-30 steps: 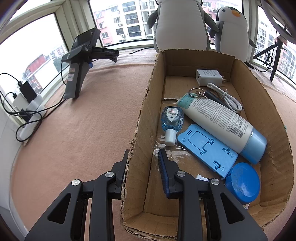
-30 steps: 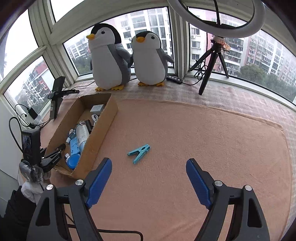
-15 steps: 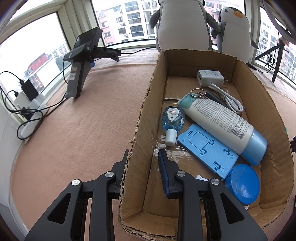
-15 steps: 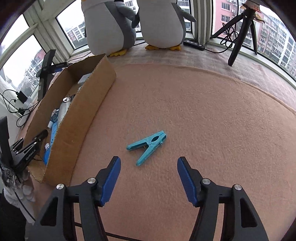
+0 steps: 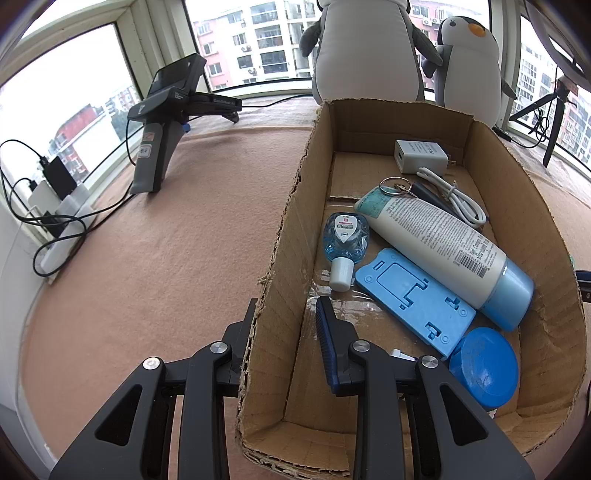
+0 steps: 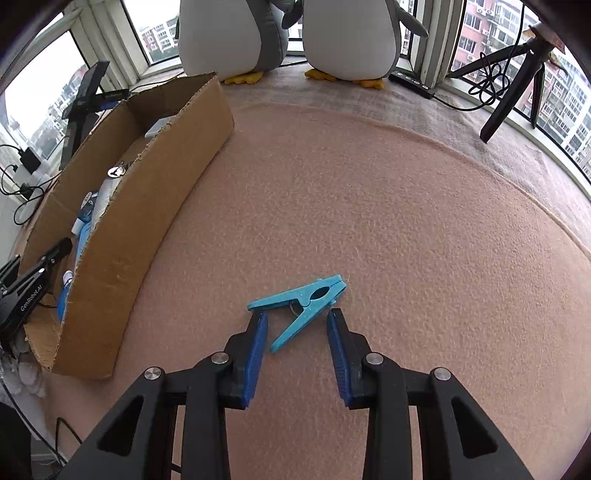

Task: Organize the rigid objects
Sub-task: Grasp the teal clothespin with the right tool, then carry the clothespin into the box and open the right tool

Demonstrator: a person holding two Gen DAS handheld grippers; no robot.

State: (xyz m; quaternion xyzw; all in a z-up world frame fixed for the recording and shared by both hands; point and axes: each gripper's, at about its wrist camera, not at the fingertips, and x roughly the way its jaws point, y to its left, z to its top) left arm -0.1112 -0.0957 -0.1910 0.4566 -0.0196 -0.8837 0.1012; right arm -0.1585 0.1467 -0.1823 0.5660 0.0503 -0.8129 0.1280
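Note:
A teal clothespin [image 6: 314,293] lies on the pink felt mat [image 6: 406,240], its handle ends between the blue pads of my right gripper [image 6: 296,320]. The jaws are closing around it and the pads do not press on it. My left gripper [image 5: 287,306] is shut on the left wall of the cardboard box [image 5: 303,221], one finger outside and one inside. The box holds a lotion tube [image 5: 436,236], a sanitiser bottle [image 5: 345,236], a blue phone stand [image 5: 410,295], a blue-lidded jar [image 5: 484,365], a white charger [image 5: 421,155] and a cable [image 5: 454,199].
Two plush penguins [image 6: 229,33] stand at the window behind the box [image 6: 147,199]. A black tripod [image 6: 513,92] rises at the far right. A spare gripper on a stand [image 5: 162,125] and a power strip with cables [image 5: 59,236] sit left of the box.
My right gripper has come down and forward over the clothespin, and its jaws have narrowed around it. The left gripper and the box have not moved.

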